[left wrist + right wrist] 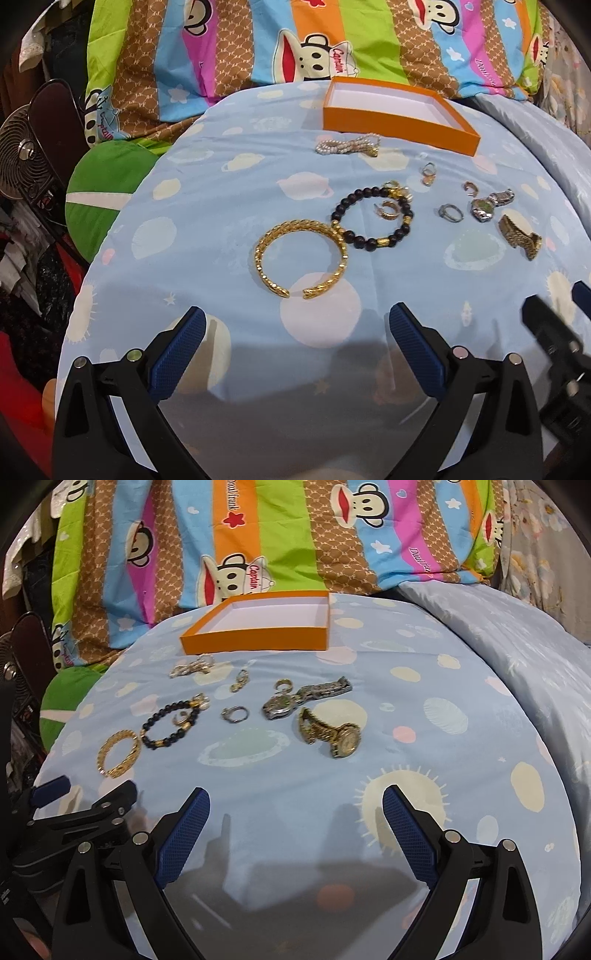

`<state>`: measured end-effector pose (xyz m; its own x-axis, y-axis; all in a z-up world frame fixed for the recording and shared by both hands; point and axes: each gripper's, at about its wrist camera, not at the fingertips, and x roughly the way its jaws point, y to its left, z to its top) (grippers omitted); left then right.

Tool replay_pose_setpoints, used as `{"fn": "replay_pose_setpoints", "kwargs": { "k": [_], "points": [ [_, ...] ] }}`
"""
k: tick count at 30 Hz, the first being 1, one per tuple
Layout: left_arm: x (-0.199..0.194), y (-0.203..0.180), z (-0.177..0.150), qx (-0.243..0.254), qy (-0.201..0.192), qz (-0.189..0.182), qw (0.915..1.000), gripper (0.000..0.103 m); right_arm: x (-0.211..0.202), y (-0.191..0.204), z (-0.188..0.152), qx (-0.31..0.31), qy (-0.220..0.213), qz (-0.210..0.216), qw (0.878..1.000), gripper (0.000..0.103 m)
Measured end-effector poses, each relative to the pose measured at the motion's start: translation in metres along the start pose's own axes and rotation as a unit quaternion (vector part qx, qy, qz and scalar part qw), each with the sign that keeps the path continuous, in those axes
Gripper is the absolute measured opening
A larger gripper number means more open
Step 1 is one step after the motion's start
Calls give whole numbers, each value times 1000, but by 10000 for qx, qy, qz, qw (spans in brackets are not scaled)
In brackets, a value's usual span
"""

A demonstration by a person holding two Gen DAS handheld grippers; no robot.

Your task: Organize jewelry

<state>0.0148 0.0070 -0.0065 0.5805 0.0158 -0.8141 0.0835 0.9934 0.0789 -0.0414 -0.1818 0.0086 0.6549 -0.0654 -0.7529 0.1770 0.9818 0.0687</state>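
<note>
From the left wrist camera, the left gripper (295, 332) hangs low over the pale blue planet-print bedsheet (207, 229) with its blue pads spread wide and nothing between them. Just ahead of it lies the gold open cuff bangle (301, 256), touching the black bead bracelet (373, 218), which rings a small gold hoop earring (386, 211). Farther out lie a pearl strand (347, 144), a silver ring (450, 213), a silver watch (489, 205) and a gold watch (519, 236). The orange box (399, 122) sits open and empty at the far edge of the spread, white inside.

From the right wrist camera, the right gripper (295, 812) is likewise wide apart and empty, held short of the jewelry. The gold watch (332, 734) is its nearest piece, with the silver watch (295, 699) just beyond. The orange box (258, 642) lies straight ahead past them, and the left gripper's black frame shows at the lower left.

By my reading, no piece has gone into the box, so sorting is at its first pick. The next move calls for one claw to descend on a piece, most likely the bangle for the left or the gold watch for the right, closing across a thin band on soft cloth without snagging the sheet, then carrying it to the box.
</note>
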Motion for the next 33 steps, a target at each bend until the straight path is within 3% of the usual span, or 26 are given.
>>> {"fn": "replay_pose_setpoints", "kwargs": {
  "k": [7,21,28,30,33],
  "points": [
    [20,20,15,-366,130,-44,9992,97,22,-31,15,442,110,-26,9990,92],
    [36,17,32,-281,124,-314,9990,96,53,-37,34,499,251,254,9981,81],
    [31,14,33,-187,-43,-417,9989,68,57,-36,37,459,237,266,9983,72],
    [29,13,33,-149,-72,-473,9987,59,56,-36,37,452,227,258,9984,66],
    [28,14,33,-169,-63,-563,9983,57,55,-37,36,462,193,268,9984,48]
  ]
}}
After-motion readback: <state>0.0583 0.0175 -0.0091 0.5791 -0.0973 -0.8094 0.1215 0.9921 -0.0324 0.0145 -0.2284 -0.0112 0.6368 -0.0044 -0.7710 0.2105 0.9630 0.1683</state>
